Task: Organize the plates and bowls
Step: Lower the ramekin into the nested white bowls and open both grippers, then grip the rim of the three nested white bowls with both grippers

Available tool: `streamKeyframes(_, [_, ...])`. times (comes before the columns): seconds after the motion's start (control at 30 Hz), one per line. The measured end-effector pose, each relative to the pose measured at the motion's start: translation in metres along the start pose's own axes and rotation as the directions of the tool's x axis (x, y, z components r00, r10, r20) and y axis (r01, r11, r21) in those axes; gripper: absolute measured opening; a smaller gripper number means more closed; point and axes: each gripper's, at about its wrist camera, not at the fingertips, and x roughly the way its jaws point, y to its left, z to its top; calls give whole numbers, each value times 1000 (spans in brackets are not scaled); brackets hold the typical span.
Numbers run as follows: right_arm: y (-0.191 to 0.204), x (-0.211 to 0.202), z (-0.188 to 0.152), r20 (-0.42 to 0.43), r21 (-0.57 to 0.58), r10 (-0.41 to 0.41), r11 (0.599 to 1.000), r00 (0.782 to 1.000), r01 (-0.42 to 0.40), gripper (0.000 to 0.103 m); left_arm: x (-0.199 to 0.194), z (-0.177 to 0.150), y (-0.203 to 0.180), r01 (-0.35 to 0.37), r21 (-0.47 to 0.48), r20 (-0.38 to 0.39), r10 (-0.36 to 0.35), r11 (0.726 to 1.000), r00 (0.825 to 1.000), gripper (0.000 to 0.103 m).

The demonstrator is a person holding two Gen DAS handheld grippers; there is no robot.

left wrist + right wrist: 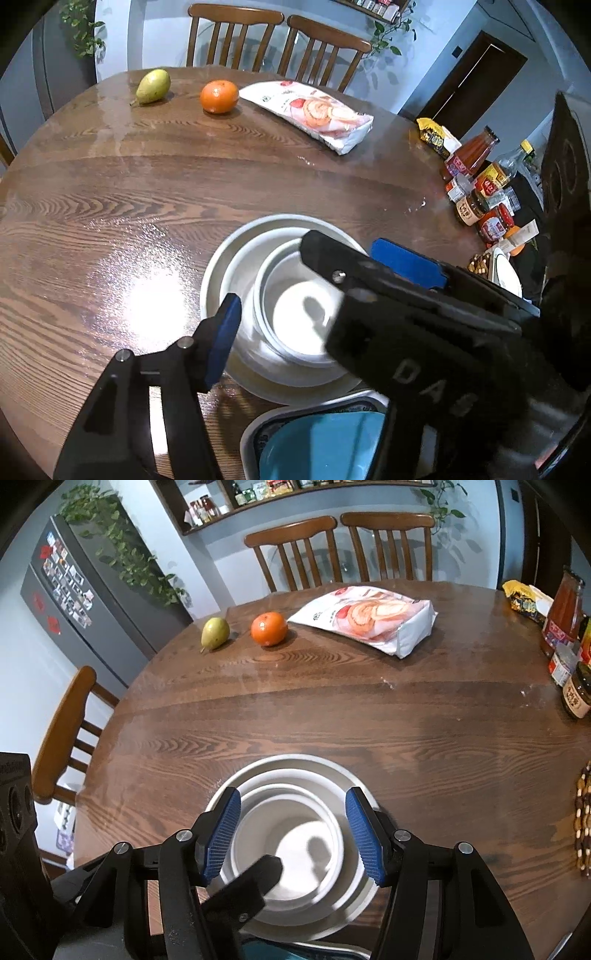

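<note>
Three white dishes sit nested near the table's front edge: a wide plate (pixel 221 266) (pixel 295 760), a mid-size bowl (pixel 258 782) and a small bowl (pixel 295 332) (pixel 291 867) innermost. My right gripper (pixel 293 801) hovers over the stack, open, with its blue pads (pixel 225 830) on either side of the small bowl and nothing pressed between them. My left gripper (pixel 295 310) is open too. Its left pad (pixel 225 339) stands just outside the small bowl's left rim, and one black finger (pixel 262 875) reaches over the bowl's inside. The right gripper's fingers (pixel 332 258) hide the left gripper's other finger.
A blue bowl (pixel 317 446) lies in a white-rimmed tray at the near edge. A pear (pixel 215 632), an orange (pixel 269 628) and a snack bag (pixel 369 618) lie at the far side. Jars and bottles (pixel 476 192) crowd the right edge, beside a beaded mat (pixel 583 819). Wooden chairs (pixel 332 550) ring the table.
</note>
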Motion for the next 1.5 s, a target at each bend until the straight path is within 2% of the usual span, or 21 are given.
streamKeyframes(0.07, [-2, -5, 1, 14, 10, 5, 1000, 1000, -5, 65, -5, 0, 1, 0, -4, 17, 0, 1000, 1000, 61])
streamKeyframes(0.13, [-5, -11, 2, 28, 16, 10, 1000, 1000, -11, 66, -9, 1, 3, -1, -6, 29, 1, 1000, 1000, 67])
streamKeyframes(0.23, [-8, -20, 2, 57, 15, 13, 1000, 998, -14, 77, -14, 1, 7, -2, -23, 55, 3, 1000, 998, 73])
streamKeyframes(0.33, [-18, -28, -1, 90, 36, 6, 999, 996, -9, 79, -17, 0, 10, -12, -33, 75, 14, 999, 997, 78])
streamKeyframes(0.5, [-35, -26, -13, 101, 69, 28, 997, 995, -35, 79, -12, -6, 14, -25, -9, 72, 25, 1000, 997, 80])
streamKeyframes(0.77, [-50, -8, -25, 76, 140, 104, 984, 992, -114, 79, -3, -25, 43, -34, -79, 127, 44, 996, 991, 80])
streamKeyframes(0.9, [-50, 0, -30, 70, 149, 115, 981, 991, -125, 79, 1, -27, 49, 33, -104, 139, -18, 994, 990, 80])
streamKeyframes(1.03, [-48, 6, -32, 62, 139, 95, 985, 994, -103, 79, 12, -28, 48, 63, -114, 111, -50, 991, 993, 80])
streamKeyframes(1.5, [-59, 25, -38, 42, 204, 185, 960, 982, -190, 79, 29, -30, 57, 177, -175, 91, -163, 968, 982, 80])
